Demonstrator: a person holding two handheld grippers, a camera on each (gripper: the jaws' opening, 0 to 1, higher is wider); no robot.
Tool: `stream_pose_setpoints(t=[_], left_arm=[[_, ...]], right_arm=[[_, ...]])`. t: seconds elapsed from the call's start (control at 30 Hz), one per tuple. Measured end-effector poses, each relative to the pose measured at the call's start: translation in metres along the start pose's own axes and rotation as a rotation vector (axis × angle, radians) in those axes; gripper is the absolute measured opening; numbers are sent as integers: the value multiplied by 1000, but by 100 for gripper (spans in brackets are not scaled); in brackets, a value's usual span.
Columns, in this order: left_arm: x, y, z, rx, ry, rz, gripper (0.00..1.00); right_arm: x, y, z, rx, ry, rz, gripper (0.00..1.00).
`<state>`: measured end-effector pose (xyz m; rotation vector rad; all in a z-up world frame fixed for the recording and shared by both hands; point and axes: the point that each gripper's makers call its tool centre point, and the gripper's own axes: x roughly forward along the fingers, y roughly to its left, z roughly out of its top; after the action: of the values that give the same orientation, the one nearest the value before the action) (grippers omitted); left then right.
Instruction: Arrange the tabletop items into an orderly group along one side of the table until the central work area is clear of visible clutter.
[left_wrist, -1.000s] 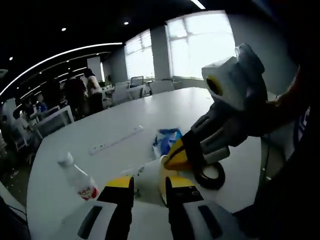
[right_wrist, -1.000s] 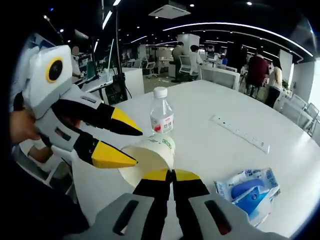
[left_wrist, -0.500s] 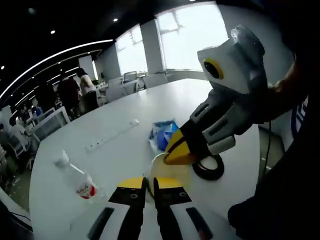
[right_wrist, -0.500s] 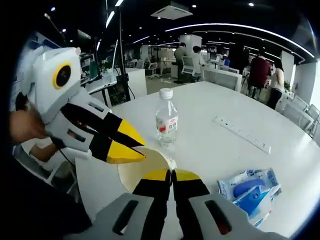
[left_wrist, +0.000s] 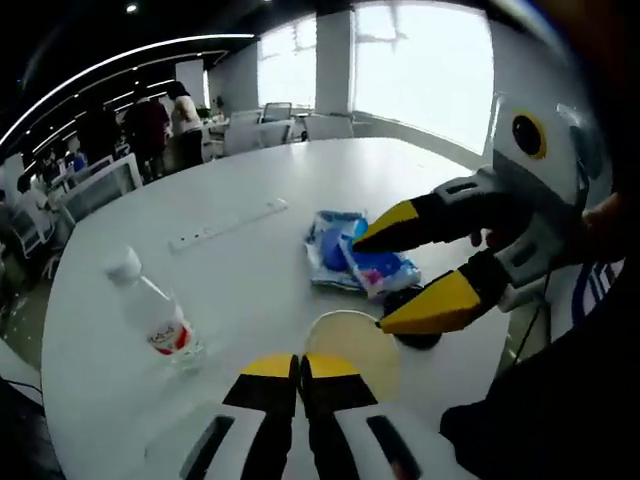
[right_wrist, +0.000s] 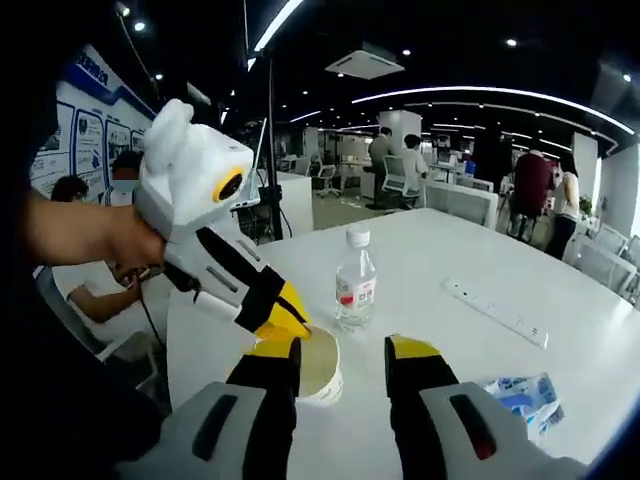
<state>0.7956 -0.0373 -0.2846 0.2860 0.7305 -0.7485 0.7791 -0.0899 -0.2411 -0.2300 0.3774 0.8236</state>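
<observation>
A large open office with ceiling light strips, bright windows and standing people in the distance is seen around a white round table (left_wrist: 260, 185) on which the items lie. In the left gripper view, nearest the camera, the left gripper (left_wrist: 298, 367) is seen with its yellow-tipped jaws pressed together at the near rim of a paper cup (left_wrist: 352, 343), which stands upright with its mouth open; whether the rim is pinched between them cannot be told. Just beyond the cup a dark ring-shaped object (left_wrist: 412, 335) is partly hidden, and the right gripper (left_wrist: 418, 268) is held above it with its jaws spread wide, nothing between them. To the left a clear water bottle (left_wrist: 152, 313) with a red label stands tilted in this view. Farther on, a blue and white wipes packet (left_wrist: 358, 255) lies flat, and beyond it a white power strip (left_wrist: 228, 224) is stretched across the table. In the right gripper view the cup (right_wrist: 318, 365), bottle (right_wrist: 355, 281) and power strip (right_wrist: 497, 312) are seen again, the packet (right_wrist: 522, 394) at lower right.
</observation>
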Motion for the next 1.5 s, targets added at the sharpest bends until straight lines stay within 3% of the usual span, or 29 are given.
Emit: stream_pose_setpoints(t=[0.17,0.37,0.6,0.93,1.1,1.5], left_arm=[[0,-2,-5,-95,52,-35,0],[-4,-8,-1,-172,92,-84,0],[-6,-15,0,-199,149,-122,0],[-11,-33,7,-247,157,-192,0],[-13,-34,10,-241,155,-197,1],[-9,-34,16,-208,148,-199,1]], right_arm=[[1,9,-6,-3,6,42,52],[2,23,-9,-12,0,88,63],[7,39,-15,-95,19,128,69],[12,43,-19,-85,12,130,69],[13,43,-20,-105,15,113,55],[10,35,-18,-86,7,88,48]])
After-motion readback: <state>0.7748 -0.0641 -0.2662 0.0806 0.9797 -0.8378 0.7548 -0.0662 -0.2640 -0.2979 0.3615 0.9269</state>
